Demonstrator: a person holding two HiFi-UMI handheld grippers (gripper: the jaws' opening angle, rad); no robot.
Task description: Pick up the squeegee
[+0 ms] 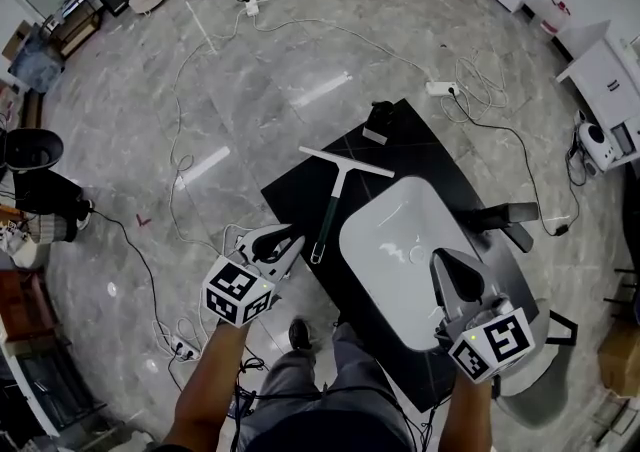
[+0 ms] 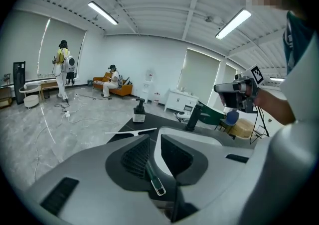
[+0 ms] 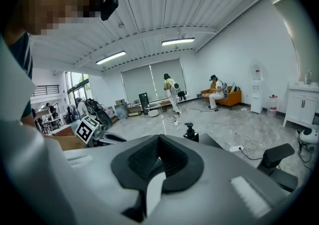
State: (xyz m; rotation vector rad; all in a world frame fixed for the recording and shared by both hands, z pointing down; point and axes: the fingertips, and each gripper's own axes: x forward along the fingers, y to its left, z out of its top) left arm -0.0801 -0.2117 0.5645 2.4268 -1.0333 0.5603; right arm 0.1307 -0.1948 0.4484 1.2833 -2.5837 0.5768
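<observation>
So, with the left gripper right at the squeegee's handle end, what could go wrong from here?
The left gripper has its jaws only narrowly apart, so they might push the squeegee along the black tabletop instead of straddling its thin handle. If it is gripped at that far end, the blade could sag and swing into the white basin alongside.

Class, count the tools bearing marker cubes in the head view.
2. The left tool hovers beside the green-handled squeegee; the right tool over the white oval basin. None seems hidden.
</observation>
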